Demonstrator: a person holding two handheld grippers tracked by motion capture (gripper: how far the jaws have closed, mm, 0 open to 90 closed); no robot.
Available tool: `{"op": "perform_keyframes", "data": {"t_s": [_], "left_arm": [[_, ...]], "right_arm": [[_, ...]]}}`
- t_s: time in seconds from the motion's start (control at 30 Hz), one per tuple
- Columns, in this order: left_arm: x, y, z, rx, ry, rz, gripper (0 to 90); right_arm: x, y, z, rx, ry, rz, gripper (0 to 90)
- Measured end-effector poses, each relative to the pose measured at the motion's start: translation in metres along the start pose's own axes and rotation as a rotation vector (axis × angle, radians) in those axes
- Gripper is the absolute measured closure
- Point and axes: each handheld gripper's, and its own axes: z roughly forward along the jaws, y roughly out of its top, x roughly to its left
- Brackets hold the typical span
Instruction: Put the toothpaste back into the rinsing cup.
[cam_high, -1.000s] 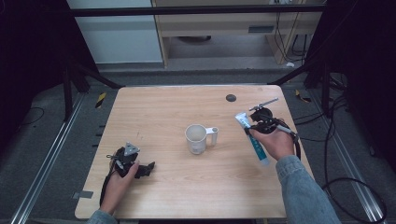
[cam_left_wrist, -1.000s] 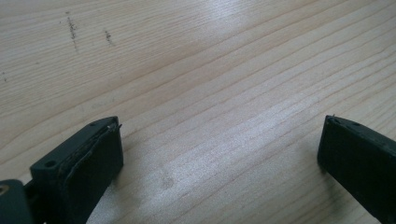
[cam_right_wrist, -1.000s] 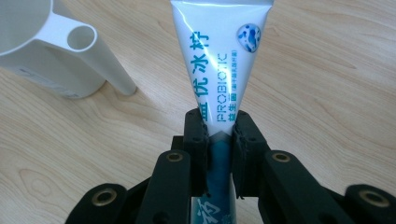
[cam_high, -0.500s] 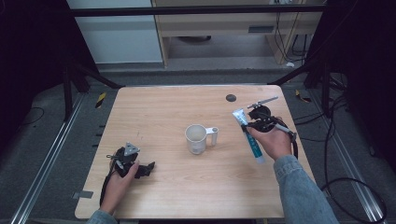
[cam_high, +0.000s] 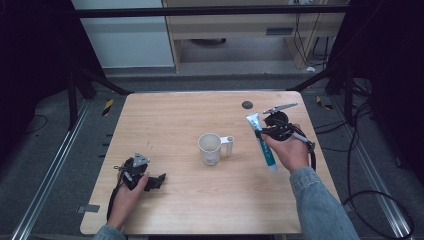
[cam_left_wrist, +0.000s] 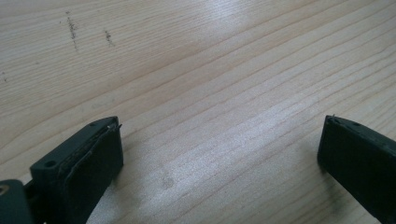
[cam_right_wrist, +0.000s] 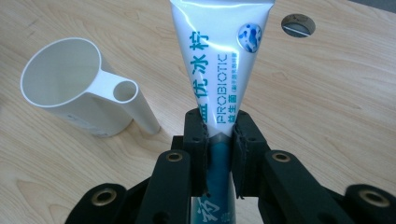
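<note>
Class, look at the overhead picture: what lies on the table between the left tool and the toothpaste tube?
The white cup stands between the left tool and the toothpaste tube, as the high view shows; otherwise the wood is bare.

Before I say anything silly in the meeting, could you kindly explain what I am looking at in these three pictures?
There is no robot here: a person at a wooden table holds a two-jaw hand tool in each hand. The wide picture comes from a fixed camera above the person's side, looking forward and down. The other two come from small cameras riding on the tools, looking along their black jaws.

The left gripper rests low near the table's front left corner; its own view shows the jaws apart with bare wood between them. The right gripper is clamped on a toothpaste tube, white and teal with blue lettering, seen also from above.

On the table stand a white cup with a hollow tubular handle, and a dark round spot near the far edge, perhaps a hole.
</note>
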Motion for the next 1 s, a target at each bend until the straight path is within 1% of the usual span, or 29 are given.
{"op": "perform_keyframes", "data": {"t_s": [0.13, 0.43, 0.6, 0.77, 0.93, 1.0], "left_arm": [[0.0, 0.0, 0.0, 0.0, 0.0, 0.0, 0.0], [0.0, 0.0, 0.0, 0.0, 0.0, 0.0, 0.0], [0.0, 0.0, 0.0, 0.0, 0.0, 0.0, 0.0], [0.0, 0.0, 0.0, 0.0, 0.0, 0.0, 0.0], [0.0, 0.0, 0.0, 0.0, 0.0, 0.0, 0.0], [0.0, 0.0, 0.0, 0.0, 0.0, 0.0, 0.0]], "right_arm": [[0.004, 0.003, -0.001, -0.021, -0.002, -0.007, 78.2], [0.014, 0.009, -0.005, -0.087, 0.002, 0.003, 78.1], [0.021, 0.012, -0.005, -0.125, 0.002, -0.003, 78.1], [0.027, 0.014, -0.006, -0.165, 0.005, 0.005, 78.0], [0.031, 0.014, -0.007, -0.187, 0.0, 0.017, 78.1], [0.033, 0.014, -0.009, -0.196, -0.004, 0.015, 78.1]]}}
